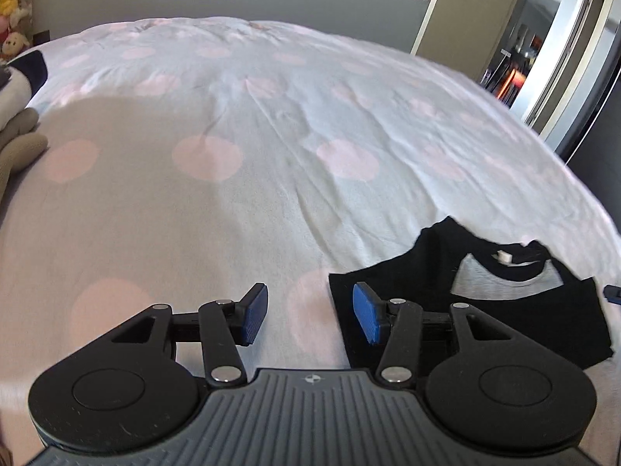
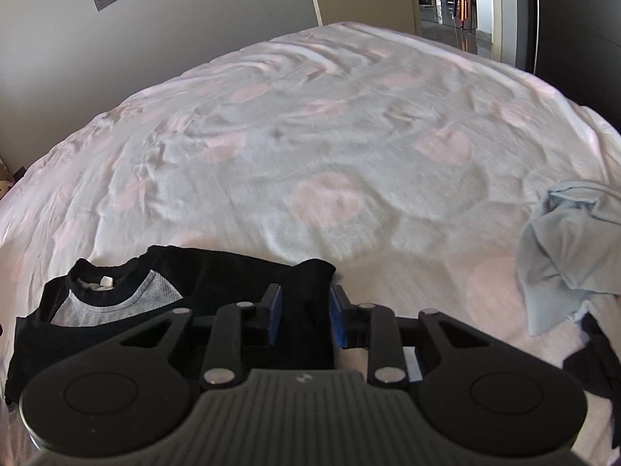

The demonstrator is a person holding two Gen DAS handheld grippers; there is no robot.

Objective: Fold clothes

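Your left claw (image 1: 310,314) hangs open over the bed (image 1: 271,116), its blue pads (image 1: 254,312) spread wide with only the pink-spotted sheet between them. The folded black shirt (image 1: 485,310) lies just to the right of that claw; its near left corner sits under the right-hand pad, and nothing in this view shows the pad pressing on it. The shirt's grey front panel and black neckband (with a small white tag inside the collar) lie ahead and to the right of the claw. Far off to the left, at the edge of the bed, you can see a beige soft toy (image 1: 23,143).

Your right claw (image 2: 304,314) is partly open, jaws closer together than the left's. The same black shirt (image 2: 128,299) lies flat beneath and to the left of it: the shirt's right edge runs up between the two pads, black cloth under the left pad, bare sheet under the right one. The pads do not pinch the cloth as far as the view shows. The collar is ahead and well to the left of this claw. To the right, well apart, a crumpled pale blue garment (image 2: 570,248) sits in a heap on the bed (image 2: 310,136), with a bit of dark cloth (image 2: 594,361) just below it.
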